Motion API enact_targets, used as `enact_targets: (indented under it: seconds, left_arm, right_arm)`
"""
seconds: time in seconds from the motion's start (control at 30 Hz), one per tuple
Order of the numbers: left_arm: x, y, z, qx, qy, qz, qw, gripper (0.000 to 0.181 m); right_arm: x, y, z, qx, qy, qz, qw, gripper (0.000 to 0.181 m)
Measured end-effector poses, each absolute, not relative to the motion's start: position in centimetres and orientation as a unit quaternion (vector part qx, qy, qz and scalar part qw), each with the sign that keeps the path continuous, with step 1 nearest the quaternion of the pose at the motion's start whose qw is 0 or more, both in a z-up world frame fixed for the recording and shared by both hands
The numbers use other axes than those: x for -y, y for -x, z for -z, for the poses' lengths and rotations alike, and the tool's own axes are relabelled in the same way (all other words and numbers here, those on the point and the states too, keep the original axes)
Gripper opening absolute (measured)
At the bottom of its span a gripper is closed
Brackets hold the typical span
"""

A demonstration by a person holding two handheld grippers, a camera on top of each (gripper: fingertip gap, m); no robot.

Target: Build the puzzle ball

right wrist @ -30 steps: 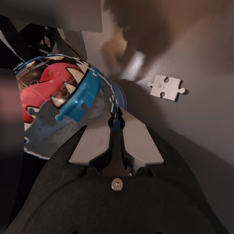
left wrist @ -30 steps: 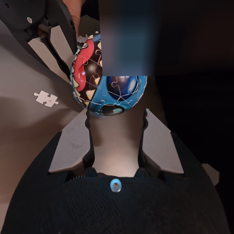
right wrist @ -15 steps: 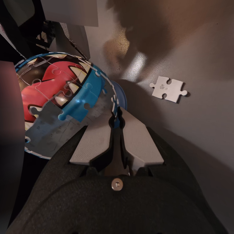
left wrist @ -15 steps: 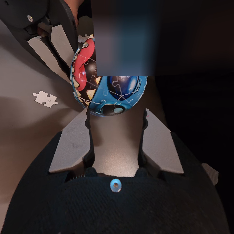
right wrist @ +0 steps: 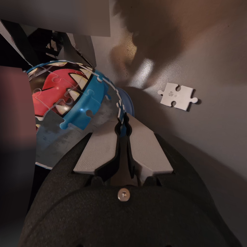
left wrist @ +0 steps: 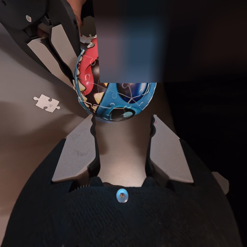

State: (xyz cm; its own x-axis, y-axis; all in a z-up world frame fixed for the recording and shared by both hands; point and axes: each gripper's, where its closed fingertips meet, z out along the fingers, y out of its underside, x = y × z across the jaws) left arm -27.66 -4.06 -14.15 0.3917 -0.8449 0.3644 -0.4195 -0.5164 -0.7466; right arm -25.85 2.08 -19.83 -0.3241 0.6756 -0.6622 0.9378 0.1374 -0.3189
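One loose puzzle piece [right wrist: 178, 96], pale grey underside up, lay flat on the tabletop [right wrist: 200, 133], apart from the puzzle ball [right wrist: 74, 101] and not yet fitted. Puzzle ball: partly built, blue with a red mouth and pale teeth, open at one side so that its grey inner face showed; it stood near the tabletop's dark edge on what looked like a blue ring base [right wrist: 128, 98]. Right gripper [right wrist: 123, 121]: fingers clenched on the ball's open rim, pinching the thin blue shell edge between the tips. Left gripper [left wrist: 123, 120]: fingers spread wide and empty, tips just beside the ball's lower curve, one tip close against it; contact could not be confirmed. Handling judgement: the rim pinch looked suited to steadying, not to bearing load, so pressure ought to be kept light lest the interlocked pieces buckle or pop apart. The free gripper seemed best placed to fetch the loose piece, which lay flat and would likely need a tilt or an edge slide before it could be lifted.
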Motion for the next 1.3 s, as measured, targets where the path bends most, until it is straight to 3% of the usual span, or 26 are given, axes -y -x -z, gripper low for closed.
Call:
enact_targets:
  seconds: [0.57,1.07,1.3]
  left_arm:
    - [4.2,28.0,14.0,-0.403,0.786,0.375,0.283,0.077]
    - [3.7,29.9,13.0,-0.379,0.79,0.365,0.314,0.078]
    - [3.7,30.0,13.1,-0.369,0.791,0.368,0.319,0.078]
  right_arm:
    - [-3.5,26.4,17.5,-0.713,-0.554,0.396,0.168,0.02]
    - [-7.3,28.5,12.5,-0.678,-0.572,0.459,0.043,0.029]
    - [-4.8,27.3,15.8,-0.705,-0.54,0.443,0.119,0.027]
